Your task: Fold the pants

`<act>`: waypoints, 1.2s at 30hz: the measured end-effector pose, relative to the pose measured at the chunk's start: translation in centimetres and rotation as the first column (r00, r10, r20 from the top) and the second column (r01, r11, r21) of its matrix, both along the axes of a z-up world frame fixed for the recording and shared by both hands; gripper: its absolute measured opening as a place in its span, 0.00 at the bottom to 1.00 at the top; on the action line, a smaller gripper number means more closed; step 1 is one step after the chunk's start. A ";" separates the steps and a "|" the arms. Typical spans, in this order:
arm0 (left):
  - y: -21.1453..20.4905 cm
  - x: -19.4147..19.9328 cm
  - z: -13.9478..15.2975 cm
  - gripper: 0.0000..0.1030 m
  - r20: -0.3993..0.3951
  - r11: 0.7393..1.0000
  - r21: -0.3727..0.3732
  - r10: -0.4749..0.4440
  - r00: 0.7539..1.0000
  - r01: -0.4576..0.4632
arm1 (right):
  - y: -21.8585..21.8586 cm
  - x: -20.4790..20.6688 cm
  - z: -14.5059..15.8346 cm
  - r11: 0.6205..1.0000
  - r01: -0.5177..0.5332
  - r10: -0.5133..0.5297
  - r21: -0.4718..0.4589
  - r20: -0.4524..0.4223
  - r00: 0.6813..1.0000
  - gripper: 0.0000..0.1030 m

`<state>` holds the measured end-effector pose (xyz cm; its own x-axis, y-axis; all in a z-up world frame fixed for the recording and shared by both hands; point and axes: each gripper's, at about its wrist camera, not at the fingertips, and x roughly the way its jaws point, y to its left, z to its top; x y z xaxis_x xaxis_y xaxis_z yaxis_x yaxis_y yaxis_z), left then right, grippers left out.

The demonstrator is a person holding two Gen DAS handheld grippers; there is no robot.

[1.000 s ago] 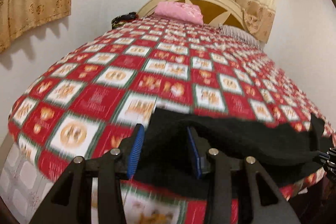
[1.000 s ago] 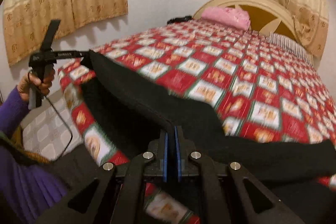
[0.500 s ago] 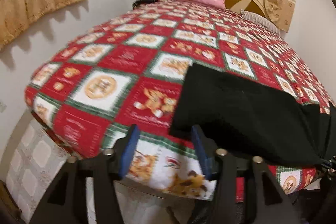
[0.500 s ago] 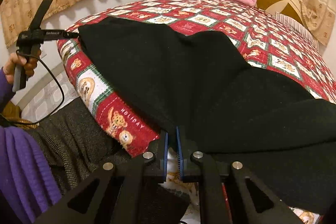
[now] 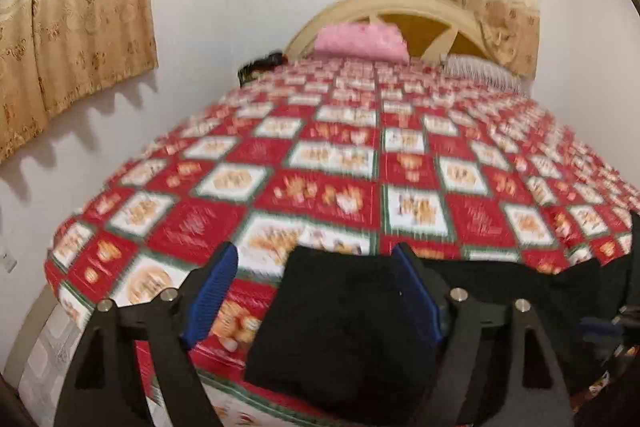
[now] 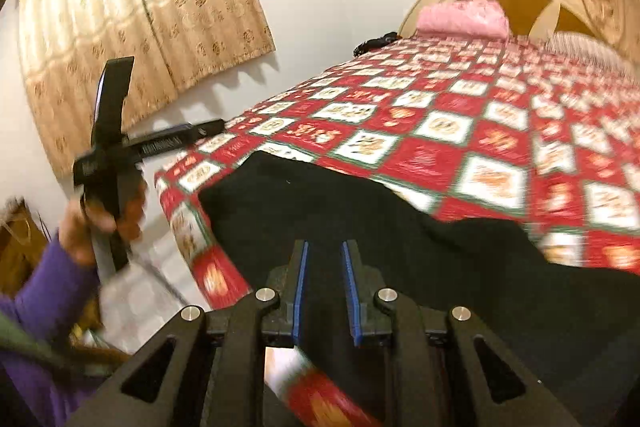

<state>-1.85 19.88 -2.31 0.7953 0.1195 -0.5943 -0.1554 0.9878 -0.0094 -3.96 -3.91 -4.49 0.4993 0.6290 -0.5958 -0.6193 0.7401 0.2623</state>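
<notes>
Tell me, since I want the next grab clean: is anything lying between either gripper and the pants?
Nothing visible does. The left gripper is open with the pants right between its fingers on the bedspread. The right gripper is open just above the black cloth. The pillow lies far off.

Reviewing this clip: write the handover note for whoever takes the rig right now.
Left gripper: open, holding nothing, over the near end of the pants.
Right gripper: open, holding nothing, above the pants.
Pants: black, spread flat along the near edge of the bed, partly hanging over it.
Done: pants laid out and let go.
Left: how many folds are already in cannot be told; the folding is probably still ahead, so regrip and fold.
</notes>
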 end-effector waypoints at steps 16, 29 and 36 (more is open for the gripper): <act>1.5 -2.1 -2.3 0.85 -0.024 0.998 -0.063 0.026 0.999 -0.028 | -1.1 3.0 1.8 0.996 -0.037 0.040 0.076 -0.046 0.998 0.63; -4.1 -1.5 -6.2 0.85 -0.089 0.996 0.033 -0.081 0.993 0.084 | -1.0 6.7 -2.0 0.999 -0.013 0.021 0.038 -0.216 0.976 0.72; -4.3 -1.4 -6.3 0.91 -0.079 0.998 0.019 -0.061 0.995 0.063 | -1.0 8.5 -2.6 0.998 -0.007 0.023 0.062 -0.261 0.965 0.72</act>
